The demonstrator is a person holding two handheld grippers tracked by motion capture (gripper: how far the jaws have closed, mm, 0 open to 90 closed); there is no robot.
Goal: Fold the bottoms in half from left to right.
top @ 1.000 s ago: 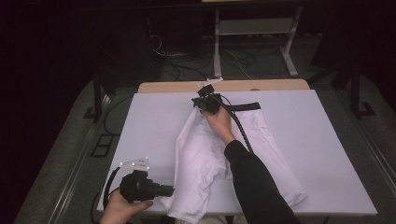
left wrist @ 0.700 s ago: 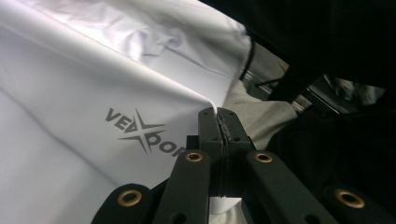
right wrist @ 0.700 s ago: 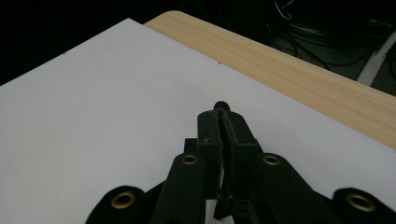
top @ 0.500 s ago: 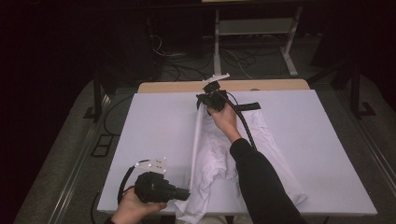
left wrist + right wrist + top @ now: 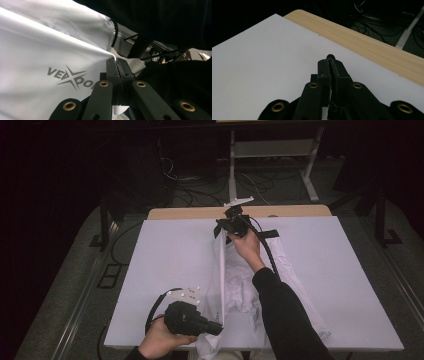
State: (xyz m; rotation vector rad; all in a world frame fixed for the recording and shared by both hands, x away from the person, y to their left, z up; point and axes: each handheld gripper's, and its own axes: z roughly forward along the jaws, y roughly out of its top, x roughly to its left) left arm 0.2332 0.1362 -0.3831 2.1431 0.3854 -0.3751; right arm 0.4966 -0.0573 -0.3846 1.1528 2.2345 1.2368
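The left tool (image 5: 216,328) sits at the near edge of the counter (image 5: 165,265), held in the person's left hand (image 5: 162,342), and its jaws are pressed together on a fold of the white garment (image 5: 240,295). In the left gripper view the cloth (image 5: 50,50) runs up and away to the left of that tool (image 5: 117,65), pinched at a corner right at the jaw tips, with a grey printed logo (image 5: 68,77) on the fabric just left of the jaws.

The right tool (image 5: 222,226) is at the far side of the counter, well apart from the left one, gripped by the right hand (image 5: 246,245) in a dark sleeve (image 5: 285,315). Its jaws are also together; in the high view they clamp the far end of the garment, though in the right gripper view the cloth itself cannot be made out between the jaws (image 5: 329,62). Ahead of this tool lie the white counter surface (image 5: 262,62) and its bare wooden edge (image 5: 367,47).

Between the two tools a fold of the garment stretches as a taut, raised ridge. The rest of the cloth lies crumpled on the counter to the right of that ridge, under the right forearm. A black strap (image 5: 267,234) lies just beside the right tool.
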